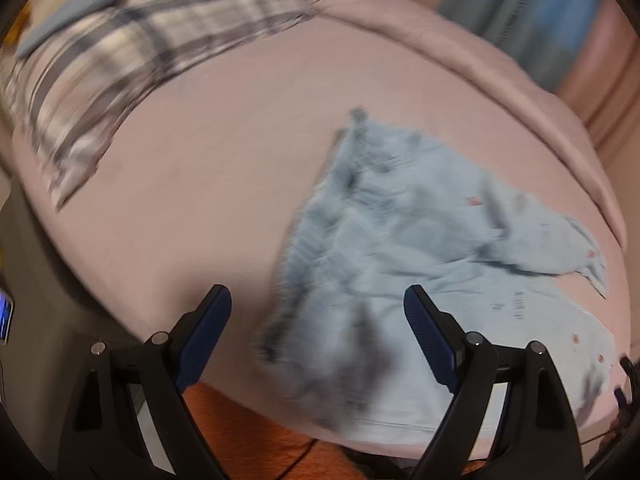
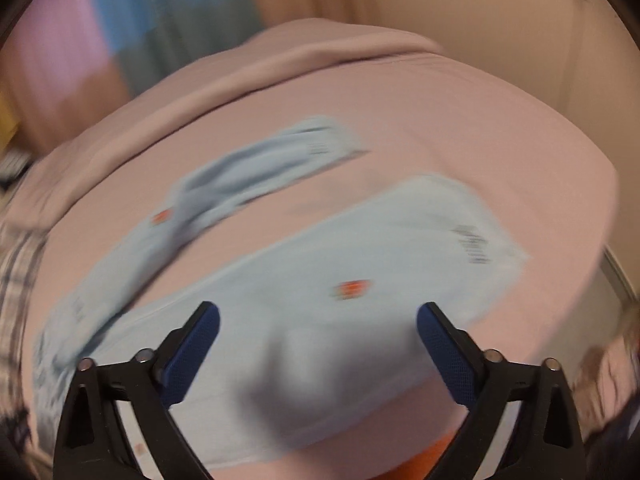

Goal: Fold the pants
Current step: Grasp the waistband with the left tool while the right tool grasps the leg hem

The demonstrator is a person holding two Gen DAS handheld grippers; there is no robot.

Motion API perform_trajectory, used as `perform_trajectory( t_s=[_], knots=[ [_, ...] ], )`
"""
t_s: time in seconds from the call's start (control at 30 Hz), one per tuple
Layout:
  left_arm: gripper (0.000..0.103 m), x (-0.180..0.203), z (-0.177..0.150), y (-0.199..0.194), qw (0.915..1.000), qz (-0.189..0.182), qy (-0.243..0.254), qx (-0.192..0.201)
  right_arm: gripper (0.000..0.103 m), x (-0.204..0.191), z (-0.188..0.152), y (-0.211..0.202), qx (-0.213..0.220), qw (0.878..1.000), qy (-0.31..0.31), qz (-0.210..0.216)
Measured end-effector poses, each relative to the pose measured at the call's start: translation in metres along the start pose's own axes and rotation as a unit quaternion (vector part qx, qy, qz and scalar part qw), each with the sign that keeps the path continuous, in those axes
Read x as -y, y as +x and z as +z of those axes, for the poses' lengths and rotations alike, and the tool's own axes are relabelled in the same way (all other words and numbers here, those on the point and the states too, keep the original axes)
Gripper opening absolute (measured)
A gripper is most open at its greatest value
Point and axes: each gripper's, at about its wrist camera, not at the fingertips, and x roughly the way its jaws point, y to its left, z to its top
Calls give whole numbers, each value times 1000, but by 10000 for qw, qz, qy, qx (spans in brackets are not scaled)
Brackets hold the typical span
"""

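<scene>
Pants (image 1: 404, 236) flat on pink bed sheet (image 1: 208, 184), toward the near edge of the bed. In left wrist view, bunched waist end at left, legs running off to the right; long axis roughly left-to-right across the bed, tilted. In right wrist view, pants (image 2: 320, 292) with both legs spread in a V: far leg (image 2: 256, 164) angled up-right and creased along its length, near leg (image 2: 400, 248) wider, flatter, also pointing up-right, hem end toward the right side of the bed.

Look: pale blue fabric, small orange-red motifs scattered, dark print block near the hem of the near leg. Waist end rumpled, ridged folds, dark shadowed creases. Heavy motion blur in both views, fine detail not readable.

Left gripper (image 1: 318, 306) spread wide, nothing between blue pads (image 1: 208, 328), above the waist end at the near bed edge; contact with fabric not discernible. Right gripper (image 2: 318, 322) likewise wide apart, empty, over the near leg, its shadow on the cloth.

Around, left to right: plaid blanket (image 1: 100, 72) on far-left part of bed, well apart from pants, with a blue-grey item (image 1: 80, 4) lying on it, too blurred to identify. Folded pink cover edge (image 1: 460, 52) along the far side, behind the pants. Orange surface (image 1: 248, 432) below the near bed edge. Nothing lying on the pants.
</scene>
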Motion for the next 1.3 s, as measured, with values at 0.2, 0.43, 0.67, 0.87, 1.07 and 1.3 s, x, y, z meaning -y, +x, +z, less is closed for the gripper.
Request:
perform_trajectory(
  t_s=[0.2, 0.43, 0.67, 0.87, 1.07, 1.3],
  knots=[
    [74, -32, -17, 30, 9970, -216, -559, -490, 84, 75, 4, 13, -136, 9931, 980, -636],
    [14, -31, -19, 26, 9886, -1090, -976, -347, 58, 109, 7, 39, -318, 9829, 1692, -650],
    [13, -39, 5, -23, 9849, -1266, -1143, 284, 6, 101, 25, 17, -74, 9845, 1724, -313],
    [14, -38, 8, 1, 9955, -641, -693, -97, 5, 100, 29, -15, 293, 9856, 1663, 16],
    [15, -49, 1, 15, 9970, -392, -552, -372, 5, 105, -3, 32, -332, 9829, 1643, -760],
    [19, -49, 10, 38, 9964, -267, -510, -616, 5, 79, 14, 30, -193, 9855, 1126, -1251]
  ],
)
